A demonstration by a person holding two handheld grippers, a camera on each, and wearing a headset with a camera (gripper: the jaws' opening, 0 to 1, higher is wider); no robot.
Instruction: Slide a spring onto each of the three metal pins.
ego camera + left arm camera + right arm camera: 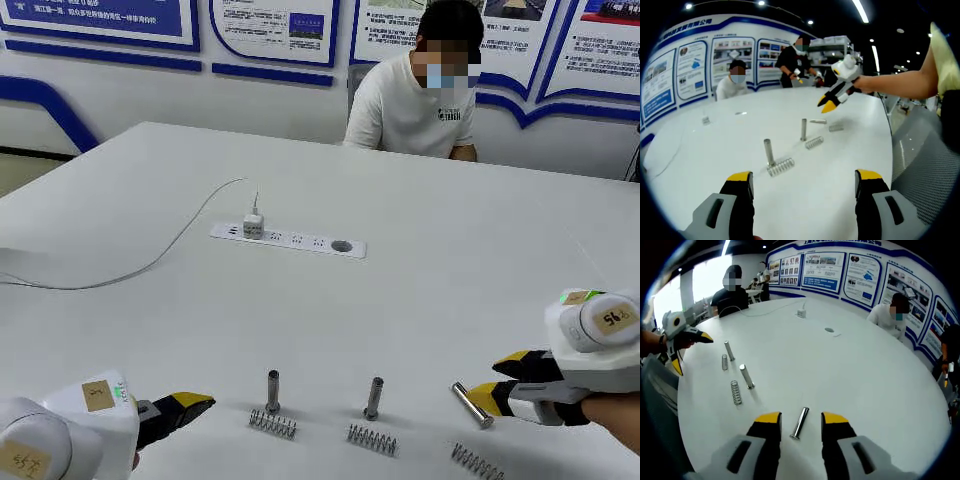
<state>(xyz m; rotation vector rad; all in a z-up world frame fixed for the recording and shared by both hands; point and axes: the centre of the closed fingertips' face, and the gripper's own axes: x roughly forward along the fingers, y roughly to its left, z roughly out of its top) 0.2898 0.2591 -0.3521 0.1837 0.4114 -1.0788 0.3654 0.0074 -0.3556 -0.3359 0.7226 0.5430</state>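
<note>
left tool and right tool both gape over white table; blue-framed posters line wall.

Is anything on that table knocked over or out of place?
Yes. One metal pin lies flat on the table at the right gripper, whose jaws are open, while the other two pins stand upright.

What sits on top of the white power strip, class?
A white charger is plugged into the power strip, its cable trailing leftward. Its prongs are hidden inside the socket.
</note>
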